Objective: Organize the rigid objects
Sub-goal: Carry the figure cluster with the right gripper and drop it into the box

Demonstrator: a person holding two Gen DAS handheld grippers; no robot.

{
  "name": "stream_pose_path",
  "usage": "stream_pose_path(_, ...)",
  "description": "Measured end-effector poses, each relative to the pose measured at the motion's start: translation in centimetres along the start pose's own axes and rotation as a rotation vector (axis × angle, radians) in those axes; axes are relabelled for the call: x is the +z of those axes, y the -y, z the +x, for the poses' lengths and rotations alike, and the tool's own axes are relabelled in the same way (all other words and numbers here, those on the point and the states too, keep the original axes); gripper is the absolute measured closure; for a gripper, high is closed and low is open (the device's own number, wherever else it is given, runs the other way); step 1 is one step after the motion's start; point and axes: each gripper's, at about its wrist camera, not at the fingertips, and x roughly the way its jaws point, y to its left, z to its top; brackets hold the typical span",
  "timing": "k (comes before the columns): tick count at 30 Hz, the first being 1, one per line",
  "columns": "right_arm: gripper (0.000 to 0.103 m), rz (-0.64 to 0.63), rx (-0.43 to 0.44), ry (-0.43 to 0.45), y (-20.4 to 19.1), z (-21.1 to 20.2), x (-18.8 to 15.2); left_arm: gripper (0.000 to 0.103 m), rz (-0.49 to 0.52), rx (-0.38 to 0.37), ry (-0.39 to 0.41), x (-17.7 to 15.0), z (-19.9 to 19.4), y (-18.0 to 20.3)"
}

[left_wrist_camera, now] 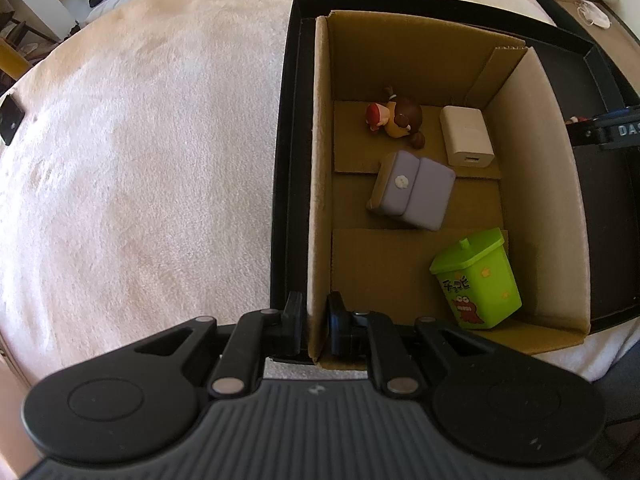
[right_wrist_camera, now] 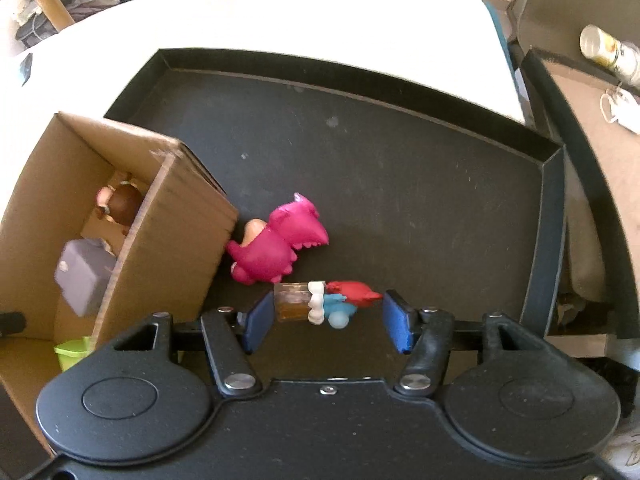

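Cardboard box wall clamped by left gripper; right gripper spread w/ small toy between.

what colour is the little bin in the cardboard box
Lime green, with a cartoon monster printed on it; the bin shows best in the left wrist view.

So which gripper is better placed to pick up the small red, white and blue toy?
Right. The right gripper is open, fingers either side of the small toy on the black tray. The left gripper is shut on the cardboard box wall.
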Motion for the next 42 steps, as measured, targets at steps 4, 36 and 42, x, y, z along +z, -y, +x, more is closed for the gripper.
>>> stream_pose_path(4, 0.045, -0.015, 0.004, 0.025, -0.6, -1.5, 0.4, 0.091, 0.007, -0.004, 0.005, -0.1, -0.2, 0.0)
stream_pose_path(36, 0.045, -0.123, 0.077, 0.152, -9.3, -9.6, 4.4, 0.091, -0.035, -0.093, 0.046, -0.7, -1.8, -2.0)
stream_pose_path(42, 0.045, -0.146, 0.097, 0.123, -11.2, -8.7, 4.6, 0.091, -0.038, -0.107, 0.051, -0.8, -1.8, -2.3)
